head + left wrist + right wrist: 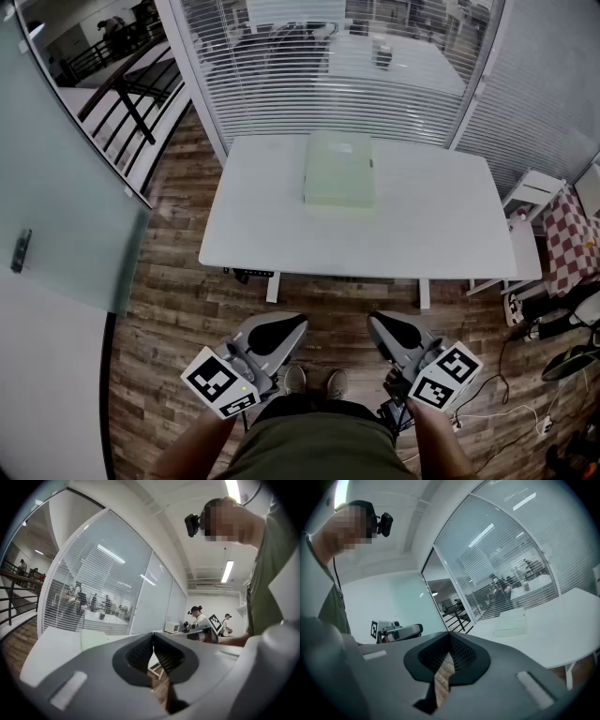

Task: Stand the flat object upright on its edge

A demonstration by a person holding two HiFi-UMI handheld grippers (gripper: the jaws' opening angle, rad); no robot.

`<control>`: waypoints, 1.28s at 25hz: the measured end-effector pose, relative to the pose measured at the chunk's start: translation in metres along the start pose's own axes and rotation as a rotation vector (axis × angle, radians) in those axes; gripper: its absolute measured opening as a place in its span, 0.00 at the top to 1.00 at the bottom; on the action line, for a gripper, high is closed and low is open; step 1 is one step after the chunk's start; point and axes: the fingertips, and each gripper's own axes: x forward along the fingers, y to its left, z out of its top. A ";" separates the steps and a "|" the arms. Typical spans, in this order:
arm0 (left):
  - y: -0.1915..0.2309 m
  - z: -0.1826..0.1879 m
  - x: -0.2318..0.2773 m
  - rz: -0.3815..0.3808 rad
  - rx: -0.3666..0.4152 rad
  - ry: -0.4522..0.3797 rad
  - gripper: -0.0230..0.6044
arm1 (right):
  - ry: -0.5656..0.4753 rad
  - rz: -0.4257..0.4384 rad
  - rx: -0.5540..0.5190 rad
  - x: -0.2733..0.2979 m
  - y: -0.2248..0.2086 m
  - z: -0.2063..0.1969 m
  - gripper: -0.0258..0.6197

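Green flat box [339,169] lies on white table [441,225] by blinds [281,66] (left gripper [292,324], right gripper [377,324] fingers [461,656] closed).

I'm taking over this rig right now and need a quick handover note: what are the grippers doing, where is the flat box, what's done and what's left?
Left gripper: jaws shut, empty, held low in front of the person, short of the table.
Right gripper: the same, jaws shut, nothing between them.
Box: pale green, lying flat on the table, towards its far edge, near the middle. Neither gripper touches it.
Done: nothing yet.
Left: step up to the table, open the jaws, tip the box up onto one edge, probably using both grippers, and let go once it stands.
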 end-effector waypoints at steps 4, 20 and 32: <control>0.000 -0.002 0.008 0.001 -0.003 0.002 0.96 | 0.003 0.006 0.004 -0.001 -0.006 0.000 0.95; -0.016 -0.021 0.027 0.035 -0.021 0.024 0.96 | 0.008 0.016 0.085 -0.022 -0.033 -0.012 0.94; -0.042 -0.020 0.051 0.080 0.014 0.038 0.96 | -0.002 0.004 0.140 -0.058 -0.073 -0.008 0.94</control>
